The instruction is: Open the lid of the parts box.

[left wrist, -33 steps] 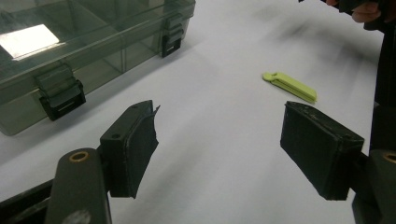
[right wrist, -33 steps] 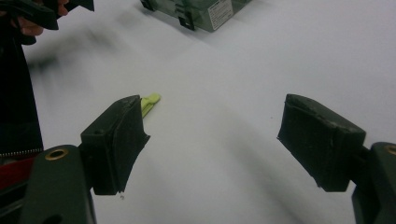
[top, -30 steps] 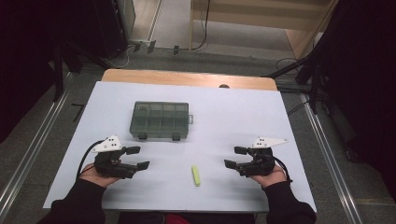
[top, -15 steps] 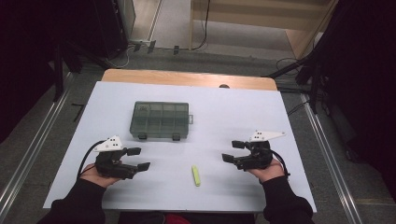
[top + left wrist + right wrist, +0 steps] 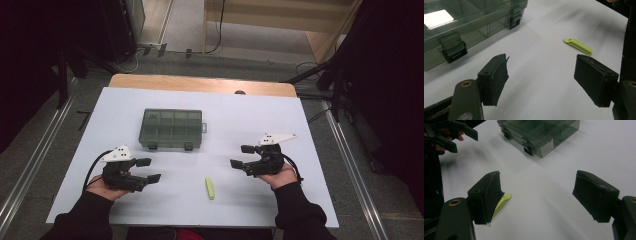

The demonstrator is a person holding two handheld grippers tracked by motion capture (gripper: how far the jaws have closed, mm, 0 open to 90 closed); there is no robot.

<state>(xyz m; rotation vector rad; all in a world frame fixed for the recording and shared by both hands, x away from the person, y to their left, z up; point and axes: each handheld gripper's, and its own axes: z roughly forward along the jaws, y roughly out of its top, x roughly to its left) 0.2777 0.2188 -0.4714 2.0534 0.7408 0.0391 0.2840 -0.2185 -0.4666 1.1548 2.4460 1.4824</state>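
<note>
A smoky clear compartment box [image 5: 171,128] with black latches lies closed on the white table, also seen as the box [image 5: 461,27] and the box [image 5: 541,132]. A small yellow-green clip [image 5: 210,188] lies near the front edge between my hands, seen too as the clip [image 5: 578,46] and the clip [image 5: 502,203]. My left gripper [image 5: 149,170] rests at the front left, open and empty [image 5: 544,80]. My right gripper [image 5: 241,156] hovers at the front right, open and empty [image 5: 540,197], its jaws pointing left toward the clip.
The white table top [image 5: 235,120] ends in a wooden strip [image 5: 200,84] at the far side. Metal rails [image 5: 350,165] run along both sides. In the right gripper view the other hand and its gripper [image 5: 451,135] appear at upper left.
My right gripper has moved slightly forward and to the left, lifting a little. The left gripper, the box and the clip have stayed put.
</note>
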